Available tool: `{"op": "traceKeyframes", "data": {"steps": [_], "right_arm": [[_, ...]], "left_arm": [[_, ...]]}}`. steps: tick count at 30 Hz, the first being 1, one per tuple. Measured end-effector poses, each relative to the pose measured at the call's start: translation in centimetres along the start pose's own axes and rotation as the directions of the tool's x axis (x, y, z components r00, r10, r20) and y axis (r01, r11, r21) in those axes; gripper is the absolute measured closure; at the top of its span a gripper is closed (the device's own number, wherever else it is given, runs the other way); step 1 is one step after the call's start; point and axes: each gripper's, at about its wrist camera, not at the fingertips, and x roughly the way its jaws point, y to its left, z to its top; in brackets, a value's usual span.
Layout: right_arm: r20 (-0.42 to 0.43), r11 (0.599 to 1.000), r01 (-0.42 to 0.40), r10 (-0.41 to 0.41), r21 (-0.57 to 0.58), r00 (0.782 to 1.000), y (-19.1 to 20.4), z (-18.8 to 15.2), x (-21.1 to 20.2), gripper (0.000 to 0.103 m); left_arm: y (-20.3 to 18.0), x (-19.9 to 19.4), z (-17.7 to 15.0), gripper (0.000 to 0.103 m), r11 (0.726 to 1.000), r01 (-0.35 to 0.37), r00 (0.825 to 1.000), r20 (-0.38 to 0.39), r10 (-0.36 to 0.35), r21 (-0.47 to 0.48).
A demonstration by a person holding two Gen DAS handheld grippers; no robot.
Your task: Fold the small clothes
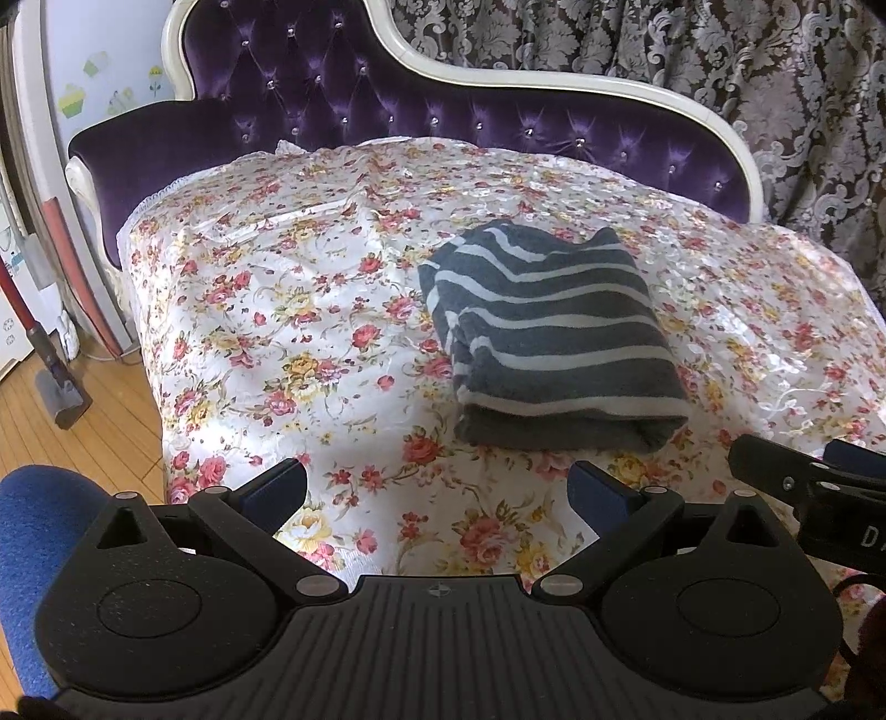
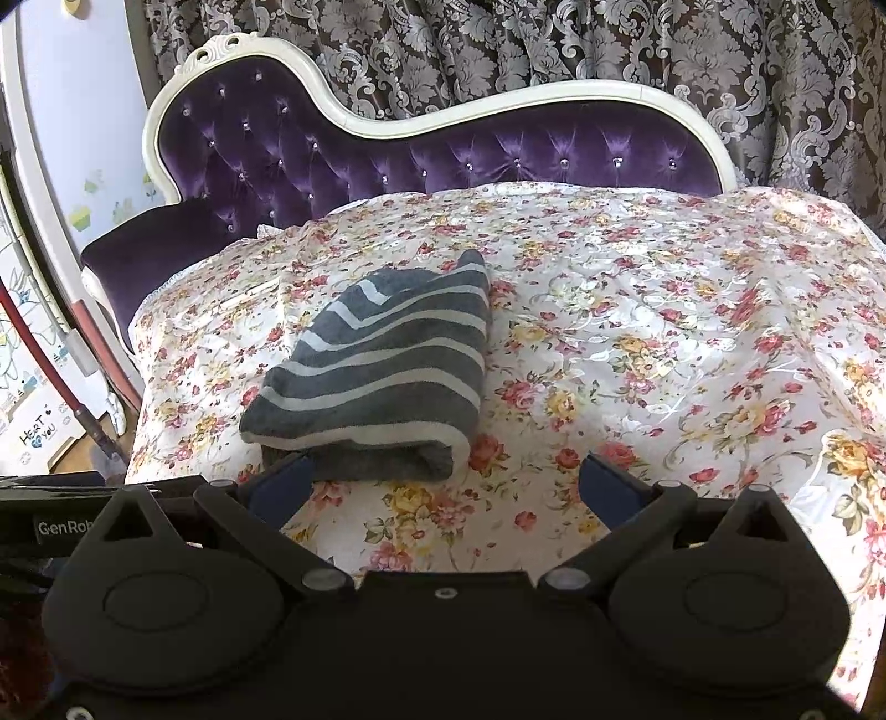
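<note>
A dark grey garment with pale stripes (image 1: 545, 338) lies folded into a thick rectangle on the floral bedspread (image 1: 288, 332). It also shows in the right wrist view (image 2: 382, 365). My left gripper (image 1: 437, 493) is open and empty, just short of the garment's near edge and a little to its left. My right gripper (image 2: 443, 487) is open and empty, its left finger close to the garment's near right corner. Part of the right gripper shows at the right edge of the left wrist view (image 1: 808, 476).
The bedspread (image 2: 664, 343) covers a purple tufted chaise with a white frame (image 2: 387, 127). Patterned curtains (image 2: 554, 50) hang behind. A wood floor (image 1: 83, 432) and a vacuum stick (image 1: 50, 354) are to the left, and a blue chair (image 1: 50, 554) at near left.
</note>
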Motion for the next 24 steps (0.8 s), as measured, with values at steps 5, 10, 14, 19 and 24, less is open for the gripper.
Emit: {"op": "traceKeyframes", "data": {"steps": [5, 10, 14, 19, 24], "right_arm": [[-0.008, 1.000, 0.002, -0.001, 0.007, 1.000, -0.2, 0.1, 0.2, 0.001], [-0.022, 1.000, 0.003, -0.003, 0.012, 1.000, -0.4, 0.3, 0.7, 0.001], [-0.039, 1.000, 0.008, -0.008, -0.005, 0.999, -0.2, 0.4, 1.2, 0.001], [-0.039, 1.000, 0.004, -0.004, -0.001, 0.999, -0.1, 0.6, 1.3, 0.001], [-0.044, 1.000, 0.004, -0.004, -0.006, 0.999, 0.0, 0.6, 1.5, 0.001]], "left_arm": [[-0.3, 0.1, 0.1, 0.001, 1.000, -0.011, 1.000, -0.004, 0.011, 0.015], [-0.3, 0.4, 0.2, 0.001, 1.000, -0.017, 1.000, -0.010, 0.018, 0.016], [-0.3, 0.4, 0.3, 0.001, 1.000, -0.016, 1.000, -0.010, 0.017, 0.014], [-0.1, 0.6, 0.5, 0.001, 1.000, -0.017, 1.000, -0.010, 0.017, 0.016], [-0.1, 0.6, 0.5, 0.001, 1.000, -0.017, 1.000, -0.011, 0.017, 0.018]]}}
